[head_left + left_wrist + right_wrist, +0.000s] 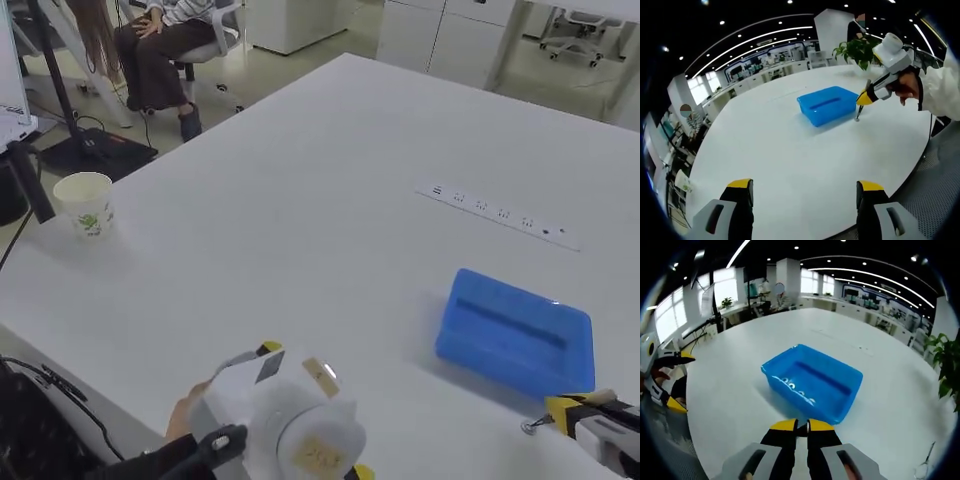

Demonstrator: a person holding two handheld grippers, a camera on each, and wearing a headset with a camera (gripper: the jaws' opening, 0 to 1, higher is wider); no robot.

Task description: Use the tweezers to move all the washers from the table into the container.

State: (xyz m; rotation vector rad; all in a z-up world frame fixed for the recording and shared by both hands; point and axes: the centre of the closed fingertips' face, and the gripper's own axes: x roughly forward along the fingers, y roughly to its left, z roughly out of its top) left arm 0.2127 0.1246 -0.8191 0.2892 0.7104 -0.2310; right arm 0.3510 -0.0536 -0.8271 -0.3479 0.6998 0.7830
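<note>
1. Silvery washers lying inside blue container, in a row along its near left wall.
2. Container sitting on white table, right of the middle.
3. Tweezers pinched in right gripper, jaws drawn to a thin slit, tip pointing down at the table just beside the container.
4. Left gripper by the table's near edge, well apart from the container, jaws spread wide, holding nothing.
5. Paper cup at far left; power strip beyond the container.

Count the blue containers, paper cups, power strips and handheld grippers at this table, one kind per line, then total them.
blue container: 1
paper cup: 1
power strip: 1
grippers: 2, left gripper and right gripper
total: 5
</note>
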